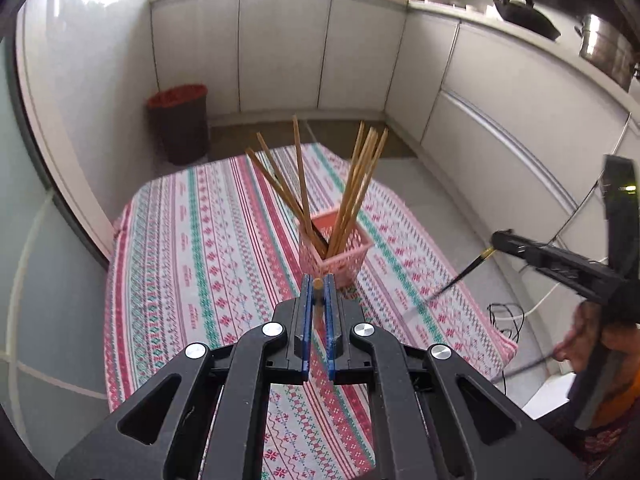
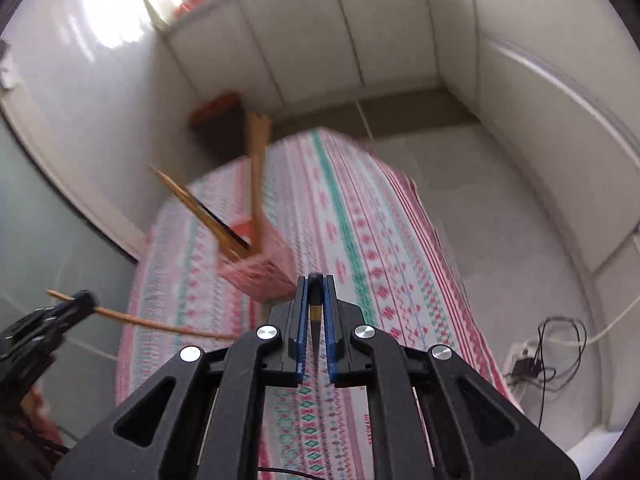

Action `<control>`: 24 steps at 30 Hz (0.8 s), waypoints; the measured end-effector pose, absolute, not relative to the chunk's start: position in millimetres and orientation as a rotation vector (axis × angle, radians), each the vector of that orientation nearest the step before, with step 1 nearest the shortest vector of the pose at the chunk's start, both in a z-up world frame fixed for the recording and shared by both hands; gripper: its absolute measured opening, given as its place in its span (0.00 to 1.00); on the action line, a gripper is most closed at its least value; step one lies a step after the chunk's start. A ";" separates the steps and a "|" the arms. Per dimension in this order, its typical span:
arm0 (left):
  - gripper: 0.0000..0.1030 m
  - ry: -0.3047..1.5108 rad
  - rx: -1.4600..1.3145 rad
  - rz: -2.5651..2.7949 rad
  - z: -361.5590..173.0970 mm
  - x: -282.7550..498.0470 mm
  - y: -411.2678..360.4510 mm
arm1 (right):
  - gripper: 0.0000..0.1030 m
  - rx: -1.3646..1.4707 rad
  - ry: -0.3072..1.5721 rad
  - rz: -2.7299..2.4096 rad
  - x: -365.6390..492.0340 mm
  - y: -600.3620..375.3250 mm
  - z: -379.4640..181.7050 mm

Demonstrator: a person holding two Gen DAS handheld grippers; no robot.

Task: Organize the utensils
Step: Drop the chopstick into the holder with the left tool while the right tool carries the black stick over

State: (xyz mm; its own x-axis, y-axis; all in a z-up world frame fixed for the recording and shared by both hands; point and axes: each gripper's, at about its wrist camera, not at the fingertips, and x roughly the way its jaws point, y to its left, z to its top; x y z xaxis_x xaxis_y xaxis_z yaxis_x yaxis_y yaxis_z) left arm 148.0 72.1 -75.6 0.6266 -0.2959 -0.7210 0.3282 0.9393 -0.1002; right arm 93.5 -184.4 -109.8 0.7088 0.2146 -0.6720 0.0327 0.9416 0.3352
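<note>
A pink basket (image 1: 344,258) stands on the patterned tablecloth (image 1: 200,248) and holds several wooden chopsticks (image 1: 360,184) fanned upright. Just in front of it, my left gripper (image 1: 318,282) is shut on a wooden chopstick (image 1: 318,300), whose tip shows between the blue pads. In the right wrist view that chopstick (image 2: 160,324) juts sideways from the left gripper (image 2: 86,300). My right gripper (image 2: 315,280) is shut on a black chopstick with a gold band (image 2: 315,312), near the blurred basket (image 2: 260,276). From the left wrist view the right gripper (image 1: 496,242) hangs over the table's right edge, the black chopstick (image 1: 460,278) pointing down-left.
A dark bin with a red liner (image 1: 178,120) stands on the floor beyond the table. White cabinets (image 1: 280,48) line the back and right. Cables and a power strip (image 2: 528,360) lie on the floor at the right. A pan (image 1: 524,16) and pot (image 1: 604,44) sit on the counter.
</note>
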 end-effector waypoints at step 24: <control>0.05 0.555 -0.191 -0.283 5.2 207.8 50.7 | 0.07 0.479 0.516 0.214 130.0 -208.2 -8.3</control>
State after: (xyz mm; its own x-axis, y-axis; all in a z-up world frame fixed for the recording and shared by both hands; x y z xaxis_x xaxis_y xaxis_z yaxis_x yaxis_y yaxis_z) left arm 207.8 50.7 5.2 0.8129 -0.3143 -0.4904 0.2119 0.9438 -0.2536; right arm 130.0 -208.2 -8.3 0.8509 0.3131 -0.4220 -0.0769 0.8687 0.4894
